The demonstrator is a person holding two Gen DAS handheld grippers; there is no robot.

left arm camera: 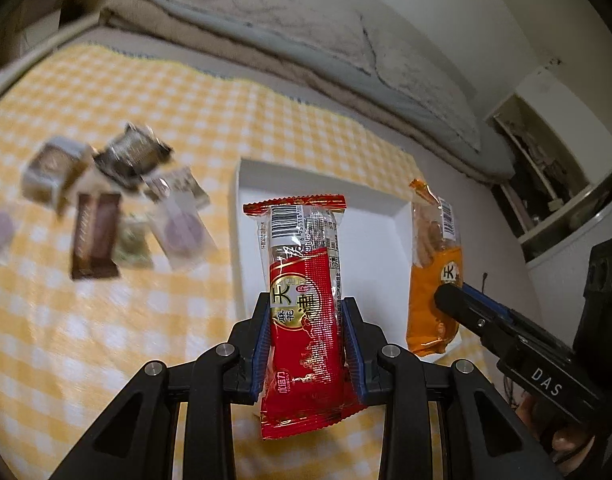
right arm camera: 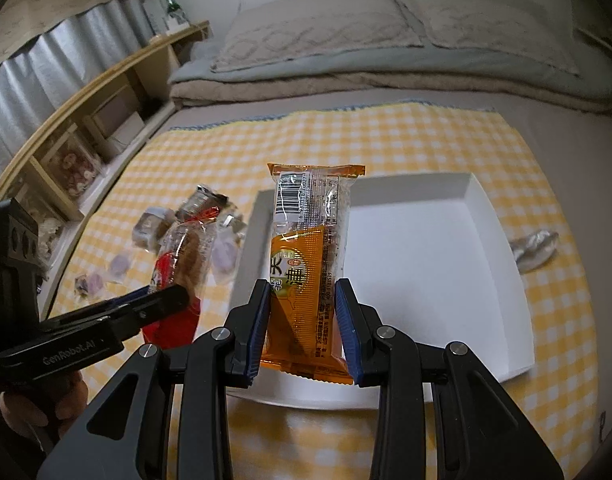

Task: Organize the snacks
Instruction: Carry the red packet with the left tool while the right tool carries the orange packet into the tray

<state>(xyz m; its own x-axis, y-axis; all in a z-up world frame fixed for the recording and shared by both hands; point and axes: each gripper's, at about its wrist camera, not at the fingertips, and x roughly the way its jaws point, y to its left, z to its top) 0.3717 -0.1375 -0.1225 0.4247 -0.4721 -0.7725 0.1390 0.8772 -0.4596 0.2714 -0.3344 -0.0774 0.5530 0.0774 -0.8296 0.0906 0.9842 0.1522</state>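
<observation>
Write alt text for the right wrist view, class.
The right gripper holds an orange snack packet above a white tray on a yellow checked cloth. At left, the left gripper holds a red packet.

I see a bed (right arm camera: 153, 128) carrying everything, with a yellow-and-white checked cloth (right arm camera: 386, 140) spread flat over its grey sheet. On the cloth sits a shallow white tray (right arm camera: 498, 240), right of centre in my right view. To its left lies a loose pile of small wrapped snacks (left arm camera: 117, 208), blurred in my left view: a brown bar (left arm camera: 94, 236), pale packs with purple rounds, a dark foil one. A crumpled silvery wrapper (right arm camera: 534, 248) lies just right of the tray. At the far end, folded blankets (right arm camera: 273, 84) and pillows (right arm camera: 318, 36) rest on the bed.
</observation>
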